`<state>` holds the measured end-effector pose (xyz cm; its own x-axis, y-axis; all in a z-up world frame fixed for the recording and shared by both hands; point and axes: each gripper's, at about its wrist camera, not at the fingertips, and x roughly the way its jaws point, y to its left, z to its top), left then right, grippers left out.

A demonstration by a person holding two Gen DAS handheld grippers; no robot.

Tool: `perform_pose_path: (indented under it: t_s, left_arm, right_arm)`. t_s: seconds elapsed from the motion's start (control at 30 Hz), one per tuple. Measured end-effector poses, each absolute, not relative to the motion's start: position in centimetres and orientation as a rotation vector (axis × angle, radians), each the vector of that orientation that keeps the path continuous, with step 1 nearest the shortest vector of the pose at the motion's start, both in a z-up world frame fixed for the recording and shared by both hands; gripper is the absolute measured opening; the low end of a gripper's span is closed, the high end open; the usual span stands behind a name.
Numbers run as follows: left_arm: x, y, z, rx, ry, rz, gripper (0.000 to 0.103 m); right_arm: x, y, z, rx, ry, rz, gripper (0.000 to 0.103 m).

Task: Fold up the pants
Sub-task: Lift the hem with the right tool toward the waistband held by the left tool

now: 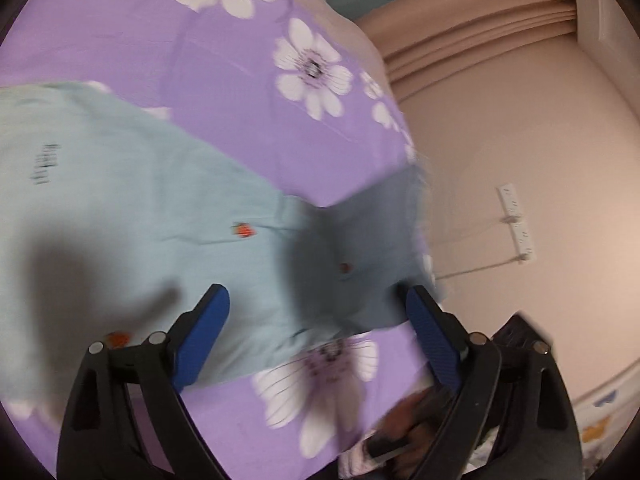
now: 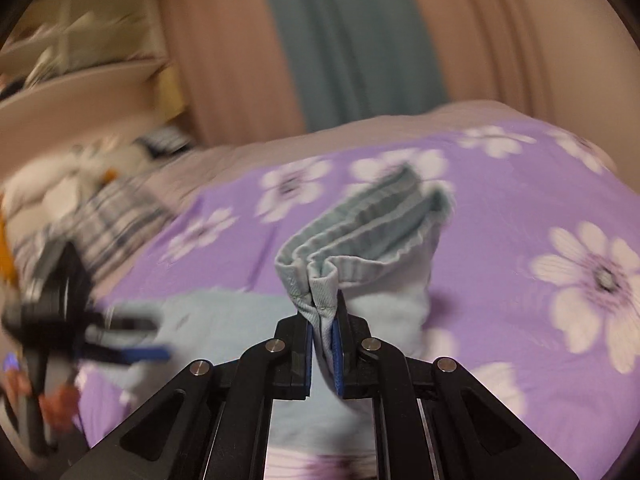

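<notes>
Light blue pants (image 1: 132, 208) with small red marks lie on the purple flowered bedspread (image 1: 224, 80). My left gripper (image 1: 316, 300) is open just above the cloth, its blue pads apart, with a raised, shadowed part of the pants between them. My right gripper (image 2: 324, 312) is shut on the ribbed waistband of the pants (image 2: 360, 232) and holds it lifted off the bed. The left gripper (image 2: 128, 344) shows blurred at the left of the right wrist view, over the flat part of the pants (image 2: 224, 316).
The bed edge drops off to a beige floor (image 1: 520, 160) with a white power strip (image 1: 516, 220) and cord. A pile of striped clothes (image 2: 112, 216) lies at the far left of the bed. Curtains (image 2: 348, 40) and shelves (image 2: 80, 60) stand behind.
</notes>
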<state>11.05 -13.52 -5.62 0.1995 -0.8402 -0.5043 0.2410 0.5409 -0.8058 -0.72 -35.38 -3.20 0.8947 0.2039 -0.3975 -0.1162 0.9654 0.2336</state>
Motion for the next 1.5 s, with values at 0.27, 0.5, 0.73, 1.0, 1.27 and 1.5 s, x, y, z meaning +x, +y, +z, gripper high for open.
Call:
perform_pose_path:
  t_s: [0.27,0.5,0.73,1.0,1.27,1.5]
  left_arm:
    - [13.3,-15.9,-11.6,-0.797,1.283,-0.818,0.036]
    - [13.9,-12.6,-10.0,-0.722,1.196,-0.758,0.012]
    - [13.9,-6.2,-7.5,-0.611,1.067,-0.672,0.008]
    - [13.0,0.6,-11.8,-0.517,1.159,-0.41,0.013]
    - [11.0,1.7,-9.7,-0.547,1.107,-0.453,0.028]
    - [9.1,-5.0,-8.1,-0.469,1.084,-0.601,0.028]
  right_arm:
    - [0.6,-28.9,-7.2,0.051,0.56,0.271,0.01]
    - [1.2,-27.0,-7.6,-0.031,0.615,0.273,0.01]
    - [2.6,-21.7,-5.9,-0.048,0.589,0.402,0.01]
    - [4.6,-15.5,-9.2,-0.073,0.696,0.509,0.019]
    - [4.0,-17.6,-8.6,0.03,0.761,0.607,0.049]
    - [3.6,-24.0,-6.7,0.078,0.718,0.384,0.046]
